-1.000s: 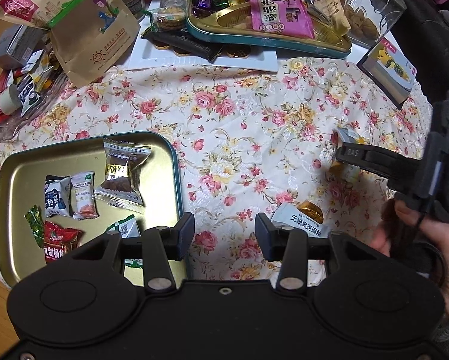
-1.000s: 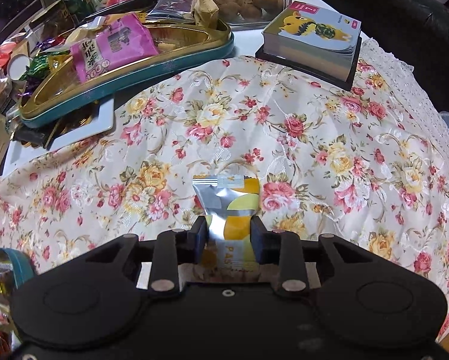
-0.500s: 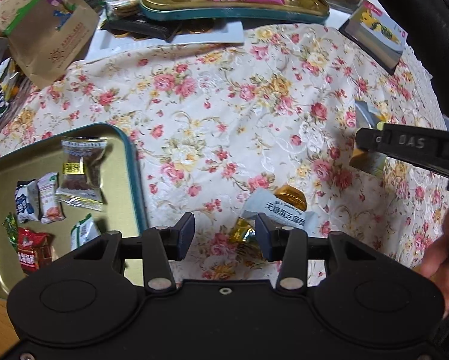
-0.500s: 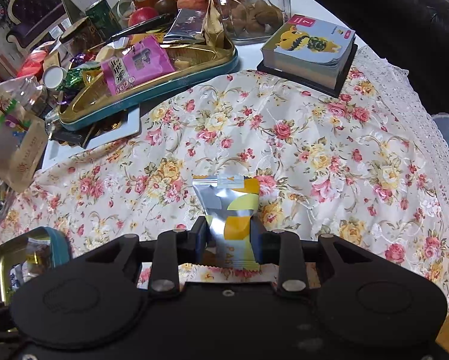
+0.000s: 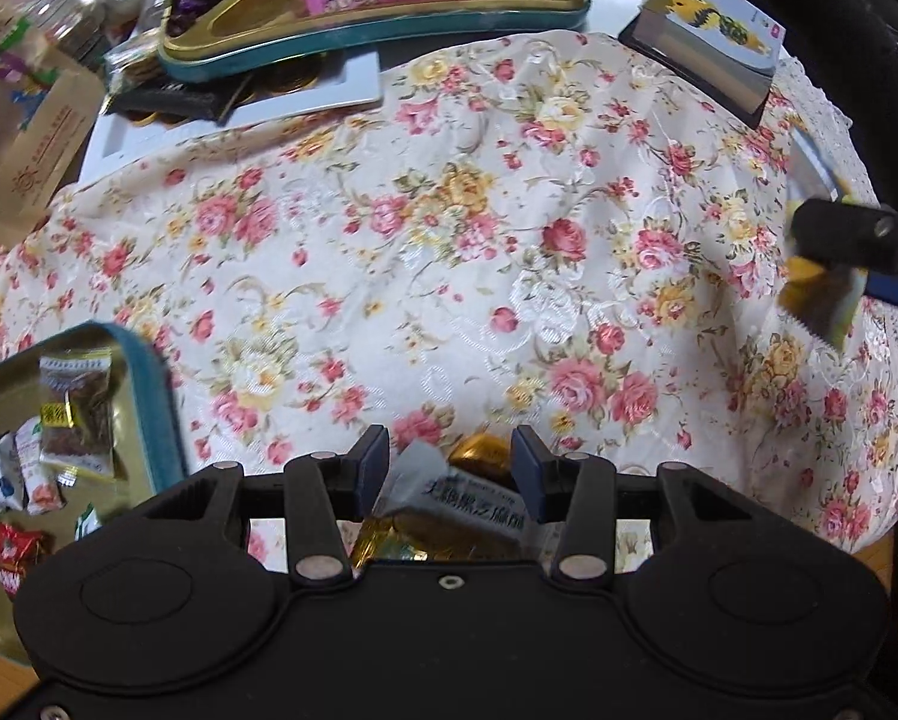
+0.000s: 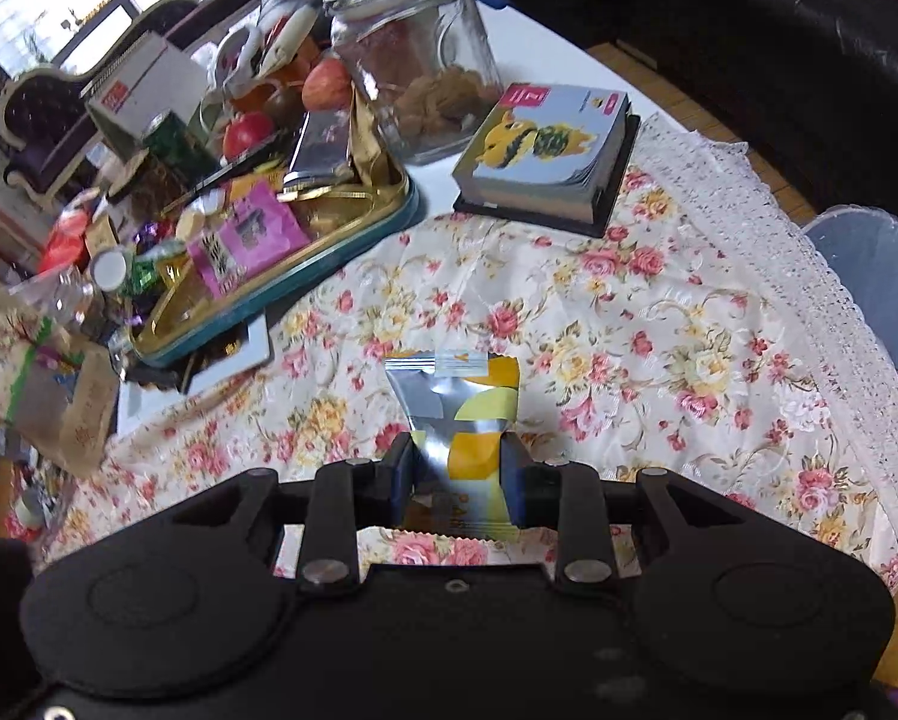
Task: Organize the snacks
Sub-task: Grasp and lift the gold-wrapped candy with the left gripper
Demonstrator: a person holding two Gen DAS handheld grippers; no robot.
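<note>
My left gripper (image 5: 449, 465) is open, its fingers on either side of a grey-white snack packet (image 5: 466, 501) with dark print that lies on the floral cloth beside gold-wrapped candies (image 5: 478, 453). My right gripper (image 6: 456, 468) is shut on a silver-and-yellow snack packet (image 6: 457, 402) and holds it above the cloth; the same packet shows at the right edge of the left wrist view (image 5: 820, 303). A gold tray with a teal rim (image 5: 155, 408) at the left holds several small snack packets (image 5: 77, 414).
A second teal-rimmed tray (image 6: 305, 276) full of snacks, a glass jar (image 6: 419, 66), a thick small book (image 6: 544, 156), a brown paper bag (image 5: 23, 138) and clutter stand at the back. The table edge with lace trim (image 6: 808, 276) is at the right.
My left gripper has moved right and forward over the grey-white packet, which now lies between its fingers. My right gripper has lifted the silver-and-yellow packet higher off the cloth.
</note>
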